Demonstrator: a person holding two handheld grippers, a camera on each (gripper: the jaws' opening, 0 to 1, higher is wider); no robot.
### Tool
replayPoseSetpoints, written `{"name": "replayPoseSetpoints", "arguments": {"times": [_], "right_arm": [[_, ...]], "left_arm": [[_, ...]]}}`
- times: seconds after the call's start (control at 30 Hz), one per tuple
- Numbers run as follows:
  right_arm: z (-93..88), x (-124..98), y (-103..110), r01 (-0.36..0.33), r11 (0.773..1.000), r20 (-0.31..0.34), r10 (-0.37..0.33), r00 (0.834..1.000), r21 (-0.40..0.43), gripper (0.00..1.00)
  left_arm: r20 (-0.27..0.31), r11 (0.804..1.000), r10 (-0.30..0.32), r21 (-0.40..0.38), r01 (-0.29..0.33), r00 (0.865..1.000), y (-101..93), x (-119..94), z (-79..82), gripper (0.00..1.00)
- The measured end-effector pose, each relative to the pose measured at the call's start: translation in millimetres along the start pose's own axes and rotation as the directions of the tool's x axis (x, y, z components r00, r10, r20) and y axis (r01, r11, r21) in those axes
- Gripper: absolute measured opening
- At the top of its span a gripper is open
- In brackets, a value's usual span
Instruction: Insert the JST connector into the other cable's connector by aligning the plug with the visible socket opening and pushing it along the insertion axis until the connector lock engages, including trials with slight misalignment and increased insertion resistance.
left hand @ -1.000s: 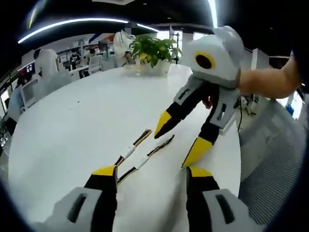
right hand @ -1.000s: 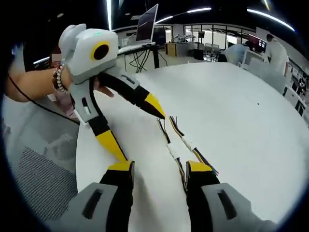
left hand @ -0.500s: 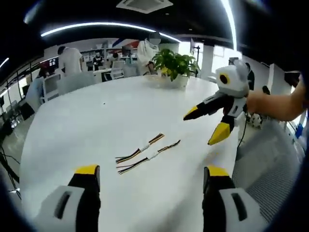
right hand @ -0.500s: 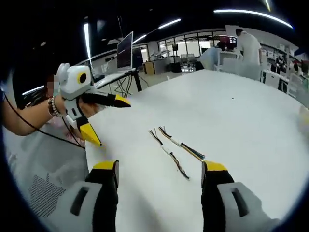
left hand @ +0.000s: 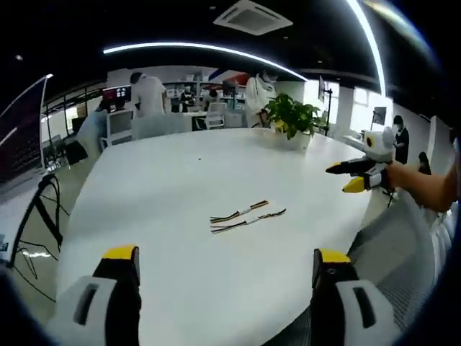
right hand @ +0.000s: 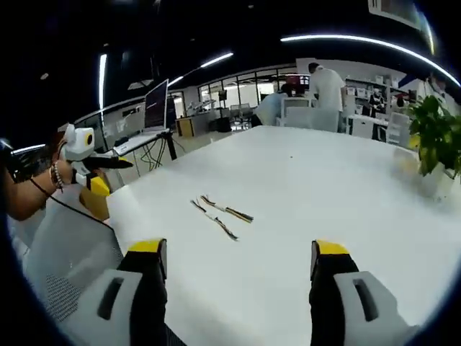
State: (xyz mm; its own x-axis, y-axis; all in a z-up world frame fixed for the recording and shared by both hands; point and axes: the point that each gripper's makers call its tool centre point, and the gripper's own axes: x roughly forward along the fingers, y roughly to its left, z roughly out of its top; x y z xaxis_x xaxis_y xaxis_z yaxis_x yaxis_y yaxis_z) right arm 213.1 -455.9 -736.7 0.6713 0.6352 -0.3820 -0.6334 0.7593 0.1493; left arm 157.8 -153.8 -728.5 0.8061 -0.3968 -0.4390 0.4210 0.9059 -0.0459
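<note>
Two short cables with white JST connectors (left hand: pixel 247 215) lie side by side and apart on the white table (left hand: pixel 180 180); in the right gripper view the same cables (right hand: pixel 220 213) lie mid-table. My left gripper (left hand: pixel 223 270) is open and empty, well back from the cables. My right gripper (right hand: pixel 236 263) is likewise open and empty, far from them. The right gripper (left hand: pixel 354 176) shows at the right of the left gripper view, held by a hand off the table's edge. At the left of the right gripper view, a hand holds the left gripper (right hand: pixel 97 173).
A potted plant (left hand: pixel 292 119) stands at the table's far side, also seen as the plant (right hand: pixel 432 140). Several people and chairs are beyond the table. A desk with a monitor (right hand: pixel 155 108) stands at the back. A grey mesh chair (right hand: pixel 68 245) is near the table edge.
Both grippers have pulled well back from the cables, off the table's edges. The cables lie where they were, now much smaller in both views.
</note>
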Motion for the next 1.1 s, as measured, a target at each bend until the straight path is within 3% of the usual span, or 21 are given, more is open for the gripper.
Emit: {"name": "replayPoseSetpoints", "arguments": {"times": [0.07, 0.17, 0.27, 0.3, 0.37, 0.53, 0.57, 0.6, 0.63, 0.67, 0.77, 0.83, 0.9, 0.97, 1.03, 1.07, 1.1], "right_arm": [[-0.7, -10.6, -0.2, 0.019, 0.999, 0.021, -0.020, 1.000, 0.034, 0.71], [-4.2, -23.3, 1.2, 0.051, 0.997, 0.039, -0.053, 0.998, 0.054, 0.72], [-8.8, -33.5, 3.8, 0.083, 0.993, 0.045, -0.087, 0.995, 0.081, 0.71], [-9.9, -39.4, 6.1, 0.103, 0.989, 0.058, -0.110, 0.992, 0.102, 0.71], [-12.2, -43.7, 10.0, 0.122, 0.986, 0.056, -0.129, 0.990, 0.113, 0.71], [-25.3, -50.4, 31.7, 0.160, 0.979, 0.013, -0.163, 0.987, 0.129, 0.70], [-26.6, -50.7, 38.4, 0.163, 0.979, 0.007, -0.165, 0.986, 0.120, 0.70], [-28.0, -51.1, 40.6, 0.174, 0.981, -0.006, -0.174, 0.985, 0.087, 0.70], [-29.8, -52.3, 41.3, 0.202, 0.979, -0.023, -0.202, 0.979, 0.019, 0.69], [-29.7, -52.9, 41.7, 0.227, 0.974, -0.023, -0.227, 0.974, -0.013, 0.68], [-33.4, -48.7, 49.9, 0.260, 0.965, -0.012, -0.260, 0.965, -0.028, 0.69], [-41.9, -42.1, 55.9, 0.263, 0.963, -0.043, -0.265, 0.963, -0.051, 0.73], [-49.0, -41.0, 54.1, 0.278, 0.954, -0.088, -0.288, 0.953, -0.115, 0.70], [-46.9, -41.1, 54.0, 0.278, 0.957, -0.071, -0.283, 0.956, -0.078, 0.66], [-47.9, -40.1, 56.6, 0.264, 0.961, -0.076, -0.270, 0.960, -0.085, 0.64], [-49.0, -39.7, 57.0, 0.262, 0.961, -0.082, -0.269, 0.960, -0.085, 0.63], [-50.2, -39.7, 56.7, 0.266, 0.961, -0.091, -0.272, 0.958, -0.082, 0.63]], "left_arm": [[0.034, 0.999, 0.048, -0.013, -0.047, 0.998, 3.4, -11.3, -0.6, 0.98], [0.122, 0.990, 0.131, -0.062, -0.124, 0.984, 8.6, -22.8, 4.1, 0.99], [0.184, 0.966, 0.220, -0.175, -0.188, 0.958, 12.8, -36.0, 3.7, 0.99], [0.195, 0.946, 0.267, -0.238, -0.218, 0.944, 14.0, -41.7, 1.7, 0.99], [0.227, 0.930, 0.340, -0.228, -0.290, 0.913, 16.5, -50.4, 1.0, 0.99], [0.207, 0.926, 0.363, -0.185, -0.328, 0.909, -9.2, -51.1, -10.0, 0.95], [0.233, 0.926, 0.367, -0.187, -0.329, 0.901, -11.0, -51.1, -3.4, 0.94], [0.231, 0.929, 0.363, -0.164, -0.332, 0.903, -13.0, -48.9, -2.2, 0.94], [0.198, 0.918, 0.397, -0.098, -0.385, 0.896, -8.7, -49.6, -5.3, 0.95], [0.191, 0.912, 0.410, -0.093, -0.400, 0.892, -8.5, -48.7, -5.6, 0.95], [0.181, 0.873, 0.487, -0.077, -0.481, 0.855, 0.7, -51.1, -7.9, 0.99], [0.159, 0.847, 0.531, -0.068, -0.528, 0.832, 8.9, -53.2, -12.1, 0.99], [0.142, 0.816, 0.574, -0.014, -0.578, 0.806, 17.3, -55.7, -16.7, 0.98], [0.146, 0.822, 0.568, -0.051, -0.567, 0.810, 21.1, -55.4, -16.2, 0.98], [0.140, 0.831, 0.554, -0.023, -0.556, 0.821, 20.5, -53.2, -18.0, 0.99], [0.115, 0.834, 0.549, -0.012, -0.552, 0.828, 21.9, -51.7, -21.7, 0.99], [0.095, 0.828, 0.559, -0.006, -0.561, 0.824, 23.6, -51.8, -24.3, 0.99]]}}
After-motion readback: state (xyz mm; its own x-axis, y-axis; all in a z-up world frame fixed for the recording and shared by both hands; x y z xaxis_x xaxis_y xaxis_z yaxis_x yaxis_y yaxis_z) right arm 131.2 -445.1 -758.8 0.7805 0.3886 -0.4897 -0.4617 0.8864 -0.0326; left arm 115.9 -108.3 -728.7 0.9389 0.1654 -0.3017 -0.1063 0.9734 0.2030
